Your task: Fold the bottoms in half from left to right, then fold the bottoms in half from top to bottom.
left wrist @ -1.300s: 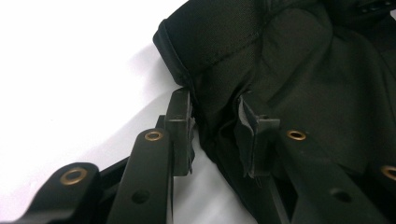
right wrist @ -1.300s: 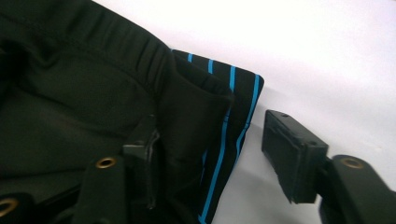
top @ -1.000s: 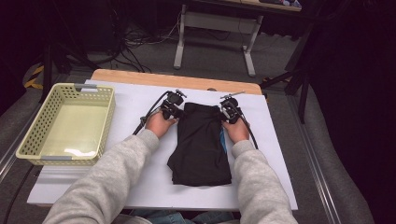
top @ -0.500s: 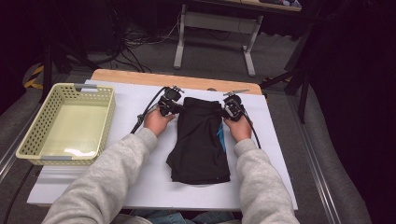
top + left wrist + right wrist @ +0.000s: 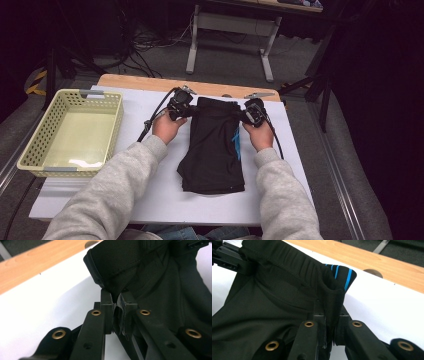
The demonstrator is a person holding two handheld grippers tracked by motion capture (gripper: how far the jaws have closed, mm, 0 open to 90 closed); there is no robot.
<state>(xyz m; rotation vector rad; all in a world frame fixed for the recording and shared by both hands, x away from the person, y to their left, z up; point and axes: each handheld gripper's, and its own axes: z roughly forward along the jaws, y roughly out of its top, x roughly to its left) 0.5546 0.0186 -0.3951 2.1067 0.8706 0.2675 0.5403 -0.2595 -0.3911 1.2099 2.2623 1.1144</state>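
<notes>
The folded black knit shorts (image 5: pixel 214 145) with blue side stripes lay mid-surface on the white table (image 5: pixel 150 195), ribbed waistband toward the far edge. The left gripper (image 5: pixel 186 111) and right gripper (image 5: pixel 244 116) each clamped a waistband corner.

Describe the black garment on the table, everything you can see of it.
The black garment looks like folded shorts or trousers of a fine knit fabric, with a ribbed elastic waistband at the far end and thin blue stripes on its right side. It lies lengthwise on the white table cover, to the right of the yellow basket. The left tool and the right tool are each shut on a waistband corner, and the fabric between them is bunched and creased.
</notes>
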